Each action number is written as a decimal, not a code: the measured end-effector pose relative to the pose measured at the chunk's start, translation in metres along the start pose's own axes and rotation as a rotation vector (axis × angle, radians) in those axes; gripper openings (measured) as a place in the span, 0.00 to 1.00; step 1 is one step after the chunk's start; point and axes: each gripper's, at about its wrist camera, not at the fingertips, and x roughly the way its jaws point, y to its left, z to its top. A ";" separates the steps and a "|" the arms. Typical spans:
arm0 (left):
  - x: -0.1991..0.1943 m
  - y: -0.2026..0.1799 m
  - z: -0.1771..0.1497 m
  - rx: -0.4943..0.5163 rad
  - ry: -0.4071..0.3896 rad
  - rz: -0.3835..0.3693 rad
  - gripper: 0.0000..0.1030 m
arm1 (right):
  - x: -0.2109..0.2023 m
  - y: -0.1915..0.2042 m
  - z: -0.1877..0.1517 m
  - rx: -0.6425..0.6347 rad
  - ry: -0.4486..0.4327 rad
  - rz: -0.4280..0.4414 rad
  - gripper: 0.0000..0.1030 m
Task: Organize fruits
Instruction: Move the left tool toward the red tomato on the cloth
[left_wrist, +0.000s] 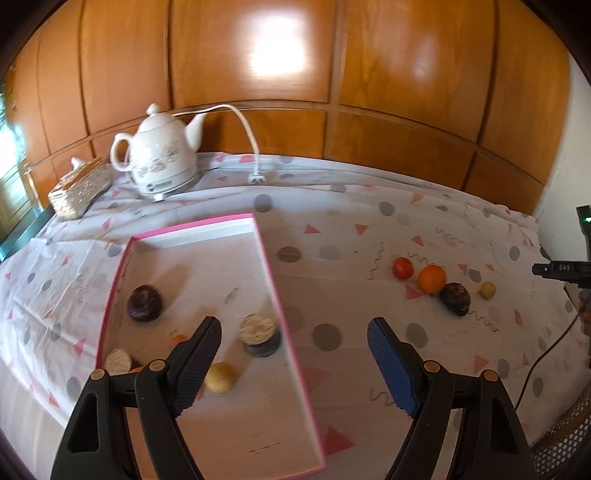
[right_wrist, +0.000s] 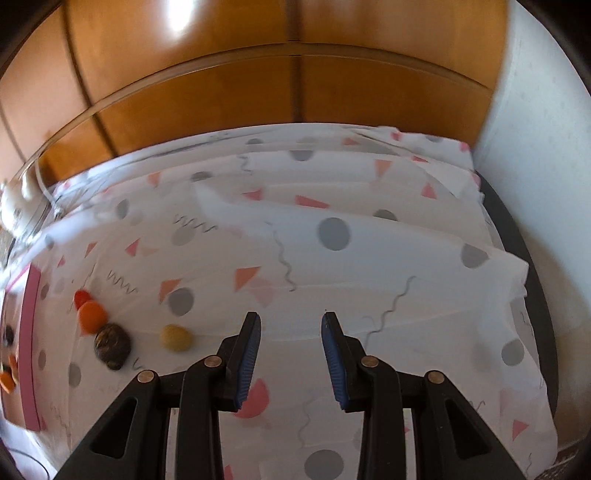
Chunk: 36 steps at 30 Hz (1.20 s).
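Note:
A pink-rimmed white tray (left_wrist: 275, 291) lies on the patterned tablecloth. It holds a dark round fruit (left_wrist: 144, 303), a beige-topped dark piece (left_wrist: 259, 333), a yellow ball (left_wrist: 220, 376) and another beige piece (left_wrist: 117, 362). My left gripper (left_wrist: 294, 322) hangs open and empty over the tray's right rim. Right of the tray lie a red tomato (left_wrist: 402, 267), an orange (left_wrist: 431, 278), a dark fruit (left_wrist: 456, 298) and a small yellow fruit (left_wrist: 487, 290). My right gripper (right_wrist: 291, 317) stands narrowly open over bare cloth, nothing between its fingers. The yellow fruit (right_wrist: 176, 336) and dark fruit (right_wrist: 112, 345) lie to its left.
A white electric kettle (left_wrist: 162, 162) with its cord and plug (left_wrist: 255, 178) and a glittery tissue box (left_wrist: 79, 192) stand at the back left. Wooden panelling closes the far side. The table's right edge (right_wrist: 517, 236) meets a white wall. A dark cable (left_wrist: 535, 369) runs off at the right.

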 end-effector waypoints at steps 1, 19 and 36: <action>0.002 -0.003 0.001 0.007 0.003 -0.006 0.79 | 0.000 -0.004 0.001 0.017 -0.001 -0.012 0.33; 0.038 -0.069 0.015 0.110 0.062 -0.090 0.79 | -0.003 -0.059 0.004 0.266 -0.005 -0.070 0.33; 0.119 -0.099 0.048 0.109 0.190 -0.200 0.50 | -0.005 -0.103 -0.003 0.456 -0.006 -0.146 0.33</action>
